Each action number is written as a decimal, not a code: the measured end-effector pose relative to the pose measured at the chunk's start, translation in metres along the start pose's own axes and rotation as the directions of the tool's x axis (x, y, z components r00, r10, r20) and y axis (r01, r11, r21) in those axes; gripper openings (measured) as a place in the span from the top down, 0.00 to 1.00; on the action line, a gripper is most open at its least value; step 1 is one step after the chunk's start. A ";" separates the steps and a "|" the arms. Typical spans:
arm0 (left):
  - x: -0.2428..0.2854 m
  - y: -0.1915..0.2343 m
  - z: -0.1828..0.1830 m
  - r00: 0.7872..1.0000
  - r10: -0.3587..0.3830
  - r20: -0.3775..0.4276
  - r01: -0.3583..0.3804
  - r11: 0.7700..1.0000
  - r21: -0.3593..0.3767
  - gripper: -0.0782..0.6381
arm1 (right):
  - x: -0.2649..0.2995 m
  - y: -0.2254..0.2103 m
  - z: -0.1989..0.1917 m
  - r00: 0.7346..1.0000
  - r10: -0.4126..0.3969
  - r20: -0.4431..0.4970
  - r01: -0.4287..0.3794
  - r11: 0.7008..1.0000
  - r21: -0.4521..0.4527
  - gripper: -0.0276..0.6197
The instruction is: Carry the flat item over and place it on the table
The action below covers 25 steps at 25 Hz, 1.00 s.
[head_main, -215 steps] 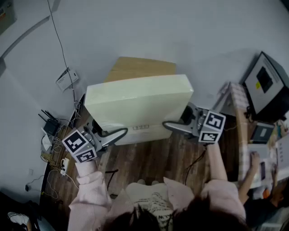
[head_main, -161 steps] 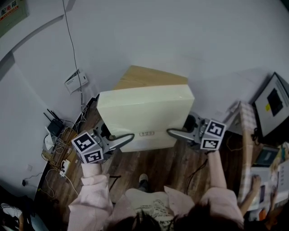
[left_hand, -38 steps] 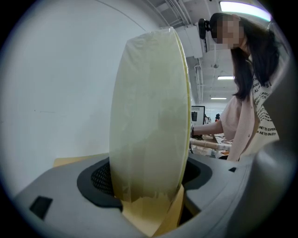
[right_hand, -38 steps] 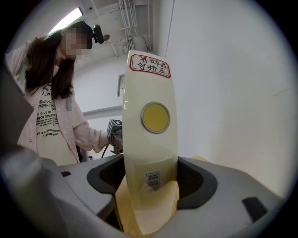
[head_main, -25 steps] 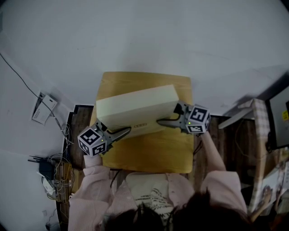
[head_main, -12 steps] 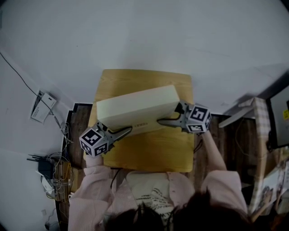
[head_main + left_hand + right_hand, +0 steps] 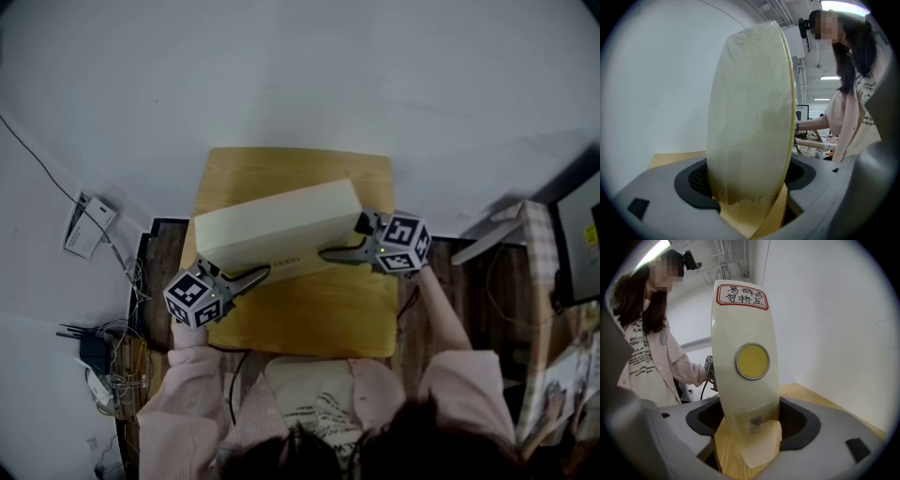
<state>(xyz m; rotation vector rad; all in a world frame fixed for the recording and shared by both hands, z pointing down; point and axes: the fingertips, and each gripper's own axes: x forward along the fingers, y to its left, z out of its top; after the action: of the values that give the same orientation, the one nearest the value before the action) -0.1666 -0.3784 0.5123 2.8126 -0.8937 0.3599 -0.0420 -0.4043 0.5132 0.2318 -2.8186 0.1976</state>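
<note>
The flat cream box [image 7: 277,225] rests on the small wooden table [image 7: 309,319], its long side running left to right. My left gripper [image 7: 258,275] is at its left end and my right gripper [image 7: 328,255] at its right end. In the left gripper view the box [image 7: 750,117] stands between the jaws, which are opening; bare wood shows between the box and one jaw. The right gripper view shows the box end [image 7: 745,333] with a round yellow sticker [image 7: 752,361] and a red-edged label. Those jaws are opening too, with a gap on one side.
A white wall stands just behind the table. On the dark floor at left lie cables and a router [image 7: 98,352], with a white device [image 7: 82,225] farther up. A desk with a monitor [image 7: 577,248] is at the far right.
Over several seconds the box came down from in front of me onto the table. In the last second both grippers shifted slightly left and the box stayed put.
</note>
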 end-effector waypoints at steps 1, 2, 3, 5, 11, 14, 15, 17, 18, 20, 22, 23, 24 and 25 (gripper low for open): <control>0.000 0.000 0.000 1.000 0.002 0.000 -0.002 1.000 -0.002 0.31 | 0.000 0.000 0.000 1.000 -0.003 -0.008 0.003 1.000 0.001 0.42; 0.000 0.000 0.000 1.000 0.004 -0.002 -0.004 1.000 -0.004 0.30 | -0.001 -0.001 -0.001 1.000 -0.010 -0.014 0.010 1.000 0.004 0.41; 0.001 0.000 0.000 1.000 0.006 -0.004 -0.006 1.000 -0.006 0.30 | -0.001 -0.002 -0.001 1.000 -0.017 -0.018 0.018 1.000 0.011 0.40; 0.001 0.000 0.000 1.000 0.008 -0.008 -0.008 1.000 -0.008 0.30 | -0.002 -0.004 -0.002 0.999 -0.022 -0.023 0.023 0.999 0.024 0.39; -0.002 0.000 -0.004 1.000 0.009 -0.022 -0.010 0.999 -0.031 0.28 | -0.001 -0.004 -0.006 0.998 -0.019 -0.062 0.022 0.999 0.050 0.32; -0.005 0.001 -0.008 0.999 0.018 -0.033 -0.020 0.999 -0.040 0.27 | 0.000 -0.005 -0.007 0.998 -0.016 -0.064 0.020 0.997 0.068 0.32; -0.006 0.001 -0.008 0.999 0.019 -0.036 -0.020 0.999 -0.042 0.27 | -0.001 -0.005 -0.007 0.998 -0.016 -0.068 0.021 0.997 0.073 0.31; -0.008 0.001 -0.009 0.999 0.021 -0.042 -0.023 0.999 -0.044 0.26 | -0.002 -0.005 -0.008 0.997 -0.021 -0.076 0.027 0.997 0.079 0.29; -0.009 0.001 -0.010 0.999 0.023 -0.044 -0.025 0.999 -0.047 0.25 | -0.003 -0.006 -0.008 0.997 -0.023 -0.076 0.029 0.996 0.083 0.29; -0.012 0.002 -0.011 0.999 0.031 -0.045 -0.033 0.998 -0.048 0.25 | -0.003 -0.007 -0.008 0.997 -0.028 -0.075 0.035 0.996 0.086 0.28; -0.014 0.003 -0.011 0.998 0.043 -0.041 -0.045 0.998 -0.045 0.25 | -0.004 -0.007 -0.007 0.997 -0.033 -0.073 0.039 0.995 0.090 0.28; -0.015 0.004 -0.011 0.998 0.049 -0.036 -0.051 0.998 -0.046 0.25 | -0.004 -0.007 -0.006 0.997 -0.034 -0.070 0.040 0.995 0.094 0.28; -0.015 0.005 -0.010 0.998 0.056 -0.030 -0.057 0.997 -0.051 0.25 | -0.005 -0.007 -0.006 0.997 -0.034 -0.069 0.040 0.994 0.100 0.27; -0.017 0.005 -0.009 0.998 0.062 -0.024 -0.064 0.996 -0.058 0.25 | -0.005 -0.006 -0.007 0.997 -0.033 -0.069 0.041 0.994 0.104 0.27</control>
<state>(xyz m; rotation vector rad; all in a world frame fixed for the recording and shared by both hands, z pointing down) -0.1847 -0.3715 0.5172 2.7267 -0.9738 0.3668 -0.0342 -0.4083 0.5184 0.2950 -2.7376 0.3394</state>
